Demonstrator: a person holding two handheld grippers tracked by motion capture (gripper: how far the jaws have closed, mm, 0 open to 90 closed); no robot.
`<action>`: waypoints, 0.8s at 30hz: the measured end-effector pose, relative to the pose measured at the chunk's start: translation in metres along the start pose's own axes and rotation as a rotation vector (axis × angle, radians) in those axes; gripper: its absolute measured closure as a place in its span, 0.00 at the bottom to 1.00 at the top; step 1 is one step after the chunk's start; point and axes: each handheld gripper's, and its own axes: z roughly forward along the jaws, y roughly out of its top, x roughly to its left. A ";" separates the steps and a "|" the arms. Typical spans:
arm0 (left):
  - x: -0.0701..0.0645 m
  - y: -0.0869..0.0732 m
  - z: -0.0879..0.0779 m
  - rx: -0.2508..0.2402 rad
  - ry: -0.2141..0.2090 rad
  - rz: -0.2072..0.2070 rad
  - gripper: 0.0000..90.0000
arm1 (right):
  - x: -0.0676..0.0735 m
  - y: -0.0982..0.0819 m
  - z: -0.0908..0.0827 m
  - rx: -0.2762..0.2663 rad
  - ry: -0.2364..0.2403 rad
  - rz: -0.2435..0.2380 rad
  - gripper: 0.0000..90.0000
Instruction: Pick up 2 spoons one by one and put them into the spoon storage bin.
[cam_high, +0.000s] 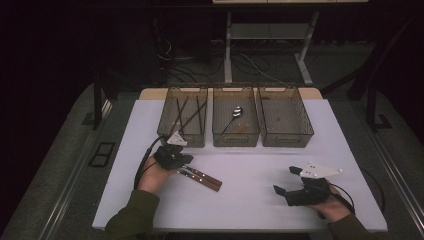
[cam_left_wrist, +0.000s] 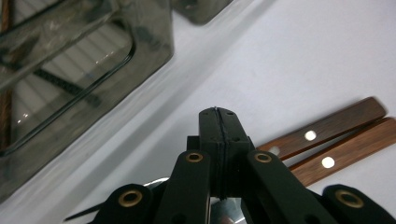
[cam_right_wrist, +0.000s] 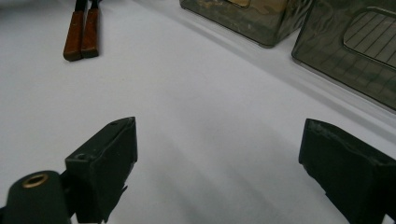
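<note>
Two wooden-handled utensils (cam_high: 200, 177) lying side by side on the white desk (cam_high: 250, 200), near three grey bins (cam_high: 235, 122)
Left hand-held gripper (cam_high: 179, 165) pressed together over their metal ends; right hand-held gripper (cam_high: 286, 181) spread, well apart

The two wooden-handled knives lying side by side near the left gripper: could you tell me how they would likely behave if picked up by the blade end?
The wooden-handled knives look rigid, so they should not flop. Their long riveted handles would probably droop from a blade-end grip. Flat sides suggest they will not roll; the left gripper is shut above them.
</note>
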 end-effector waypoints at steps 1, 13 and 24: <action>0.001 -0.001 0.001 0.008 0.004 0.001 0.99 | 0.000 0.000 0.000 0.000 0.001 0.000 0.13; 0.005 -0.007 0.006 0.057 0.016 0.000 0.99 | 0.000 0.000 0.000 -0.004 -0.003 0.000 0.13; 0.006 -0.009 0.005 0.076 0.003 0.010 0.99 | 0.000 0.000 0.000 0.000 -0.004 -0.001 0.13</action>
